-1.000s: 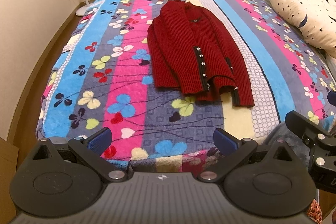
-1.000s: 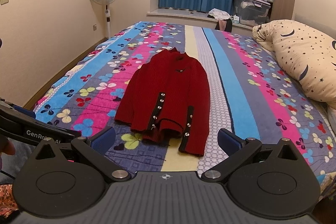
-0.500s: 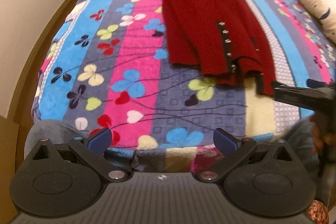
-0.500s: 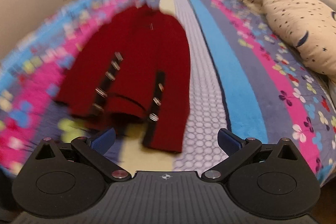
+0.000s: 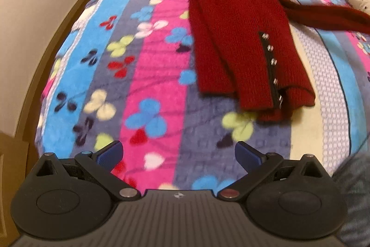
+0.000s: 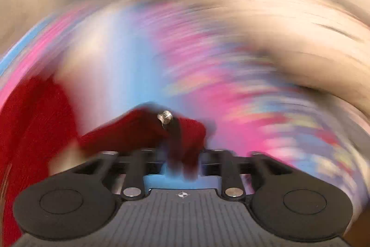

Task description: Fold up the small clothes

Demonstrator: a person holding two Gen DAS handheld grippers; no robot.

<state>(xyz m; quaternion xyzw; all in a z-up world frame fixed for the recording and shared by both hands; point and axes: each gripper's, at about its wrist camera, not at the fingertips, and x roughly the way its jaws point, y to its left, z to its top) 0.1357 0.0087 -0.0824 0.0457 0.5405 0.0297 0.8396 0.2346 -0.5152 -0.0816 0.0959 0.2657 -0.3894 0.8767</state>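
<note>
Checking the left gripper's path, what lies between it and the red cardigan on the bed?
Only bare flowered blanket separates the open left gripper from the red cardigan, as the left wrist view shows.

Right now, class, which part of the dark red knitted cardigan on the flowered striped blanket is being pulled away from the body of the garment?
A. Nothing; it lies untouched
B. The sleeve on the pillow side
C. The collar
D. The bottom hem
B. In the left wrist view one sleeve stretches out sideways from the dark red knitted cardigan, and the right gripper is shut on red knit.
</note>
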